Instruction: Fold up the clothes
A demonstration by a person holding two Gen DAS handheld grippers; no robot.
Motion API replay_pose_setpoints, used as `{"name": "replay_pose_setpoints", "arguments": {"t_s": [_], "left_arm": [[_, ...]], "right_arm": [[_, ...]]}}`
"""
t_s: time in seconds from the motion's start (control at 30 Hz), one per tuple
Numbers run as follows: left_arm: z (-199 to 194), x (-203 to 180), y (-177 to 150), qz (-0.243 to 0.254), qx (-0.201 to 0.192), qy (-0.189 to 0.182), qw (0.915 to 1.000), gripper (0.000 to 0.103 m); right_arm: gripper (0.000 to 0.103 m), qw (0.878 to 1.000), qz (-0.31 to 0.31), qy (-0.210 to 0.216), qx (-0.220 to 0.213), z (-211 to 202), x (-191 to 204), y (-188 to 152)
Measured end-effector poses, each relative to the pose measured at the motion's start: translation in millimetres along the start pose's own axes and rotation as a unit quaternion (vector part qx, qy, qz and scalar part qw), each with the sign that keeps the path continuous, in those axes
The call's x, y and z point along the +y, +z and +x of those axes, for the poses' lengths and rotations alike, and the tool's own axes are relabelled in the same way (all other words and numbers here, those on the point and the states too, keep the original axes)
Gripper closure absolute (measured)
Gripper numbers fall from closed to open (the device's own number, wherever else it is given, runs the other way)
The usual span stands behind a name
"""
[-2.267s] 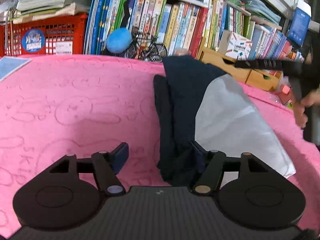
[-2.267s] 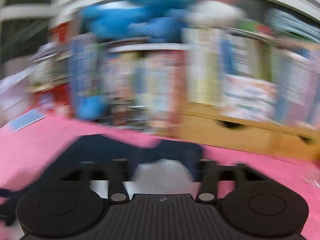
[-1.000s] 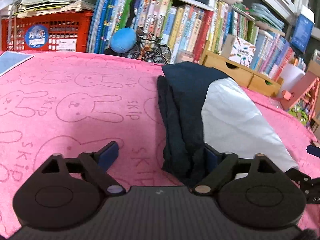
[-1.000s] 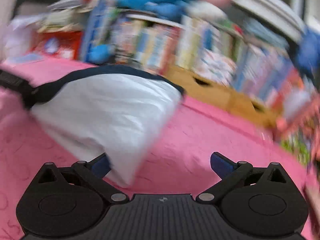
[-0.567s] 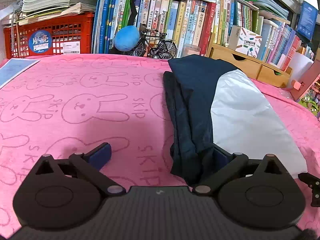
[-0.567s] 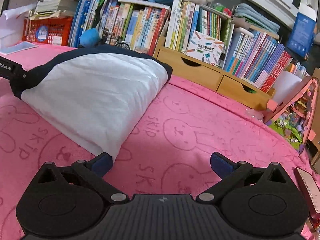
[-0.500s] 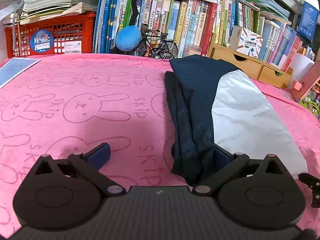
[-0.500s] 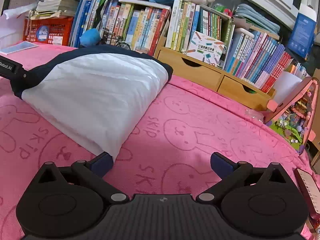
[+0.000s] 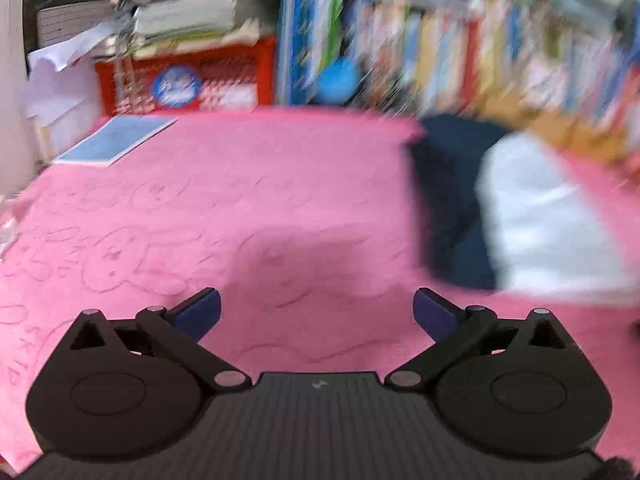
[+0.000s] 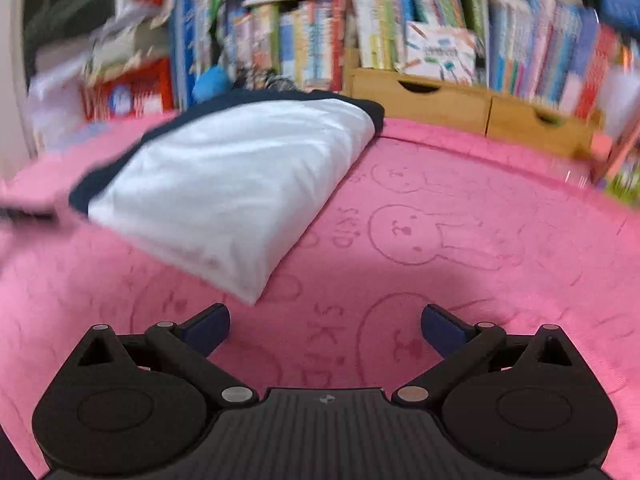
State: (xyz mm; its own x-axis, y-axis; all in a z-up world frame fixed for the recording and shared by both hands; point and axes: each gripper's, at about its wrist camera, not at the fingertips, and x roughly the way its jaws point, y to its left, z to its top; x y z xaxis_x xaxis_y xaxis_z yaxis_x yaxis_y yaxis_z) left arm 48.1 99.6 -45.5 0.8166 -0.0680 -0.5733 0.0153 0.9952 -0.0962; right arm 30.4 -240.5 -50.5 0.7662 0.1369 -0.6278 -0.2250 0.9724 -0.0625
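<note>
Lying as a compact folded bundle on the pink bunny-print towel cloth (image 10: 460, 216), the navy-and-white garment (image 10: 240, 176) looks already folded. Both the left gripper (image 9: 316, 306) and the right gripper (image 10: 325, 322) stand wide apart, holding nothing, clear of it. Motion blur smears the crowded bookshelf (image 10: 400, 24); the bundle's inner layers stay hidden.

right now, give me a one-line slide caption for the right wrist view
Open right hand-held gripper hovering over the pink bunny towel, beside a folded navy-and-white garment.
</note>
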Motion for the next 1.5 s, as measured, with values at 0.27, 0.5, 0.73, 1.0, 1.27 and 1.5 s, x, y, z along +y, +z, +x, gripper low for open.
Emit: {"name": "replay_pose_setpoints", "arguments": {"t_s": [0.27,0.5,0.73,1.0,1.27,1.5], "left_arm": [[-27,-63,4,0.062,-0.011,-0.070,0.9956,0.000],[0,-86,-12,0.071,0.034,-0.085,0.9933,0.000],[11,-94,-15,0.061,0.054,-0.098,0.9918,0.000],[22,-105,-18,0.081,0.068,-0.108,0.9885,0.000],[33,-105,-18,0.068,0.076,-0.125,0.9869,0.000],[43,-107,-19,0.086,0.086,-0.089,0.9886,0.000]], "right_arm": [[0.000,0.998,-0.055,0.002,-0.022,-26,32,5],[0.000,0.997,-0.068,0.022,-0.025,-43,46,13],[0.000,0.996,-0.072,0.034,-0.034,-47,53,11],[0.000,0.997,-0.035,0.054,-0.034,-34,46,14],[0.000,0.997,0.003,0.066,-0.028,-18,36,15],[0.000,0.998,0.022,0.059,-0.029,-5,33,10]]}}
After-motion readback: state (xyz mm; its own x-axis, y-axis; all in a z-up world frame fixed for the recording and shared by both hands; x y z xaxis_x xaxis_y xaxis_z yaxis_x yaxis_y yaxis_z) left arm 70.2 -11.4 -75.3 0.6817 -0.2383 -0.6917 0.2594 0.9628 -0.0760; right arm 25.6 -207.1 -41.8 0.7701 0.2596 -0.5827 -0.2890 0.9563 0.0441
